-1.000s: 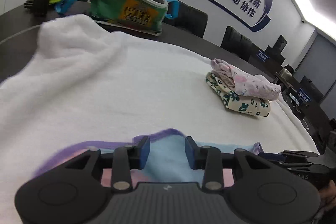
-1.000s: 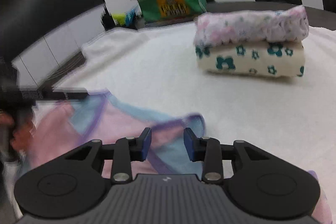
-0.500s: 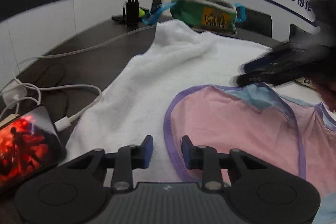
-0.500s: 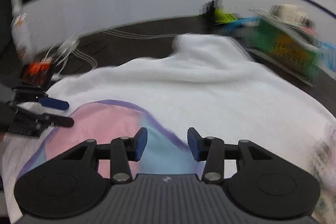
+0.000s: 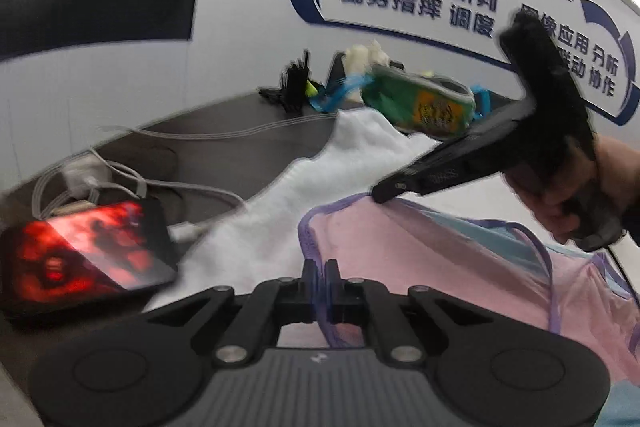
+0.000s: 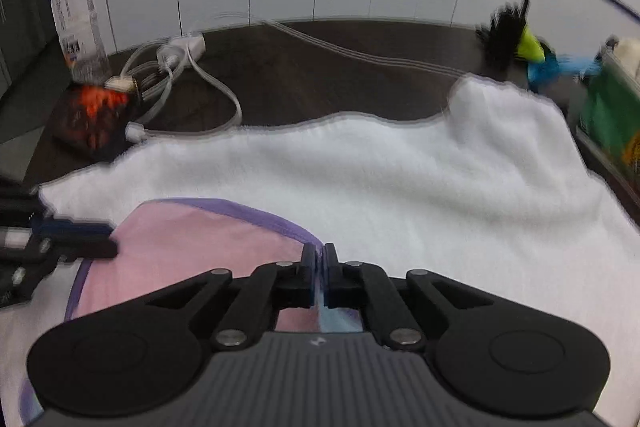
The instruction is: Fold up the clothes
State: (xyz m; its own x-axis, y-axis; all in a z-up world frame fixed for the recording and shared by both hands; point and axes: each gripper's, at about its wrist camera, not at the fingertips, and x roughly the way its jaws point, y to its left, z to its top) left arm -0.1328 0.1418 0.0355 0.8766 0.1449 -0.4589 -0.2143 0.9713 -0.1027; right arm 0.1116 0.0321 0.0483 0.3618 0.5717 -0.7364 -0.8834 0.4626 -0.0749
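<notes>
Left wrist view: left gripper (image 5: 320, 269) pinching purple edge of pink and blue garment (image 5: 440, 251). Garment lies on white towel (image 5: 280, 203) on dark table (image 5: 224, 151). Right gripper (image 5: 380, 193), held by hand (image 5: 584, 195), pinching far edge of same garment. Phone (image 5: 76, 259) with red screen lies left, beside white cables (image 5: 120, 183).

Right wrist view: right gripper (image 6: 319, 255) pressed together on purple edge of garment (image 6: 192, 247). Left gripper (image 6: 108, 247) touches garment at left. Water bottle (image 6: 78, 15) stands far left.

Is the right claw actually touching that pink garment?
Touching. In the right wrist view the right claw is shut on the pink garment's purple-trimmed edge, the cloth pinched between its fingers.
</notes>
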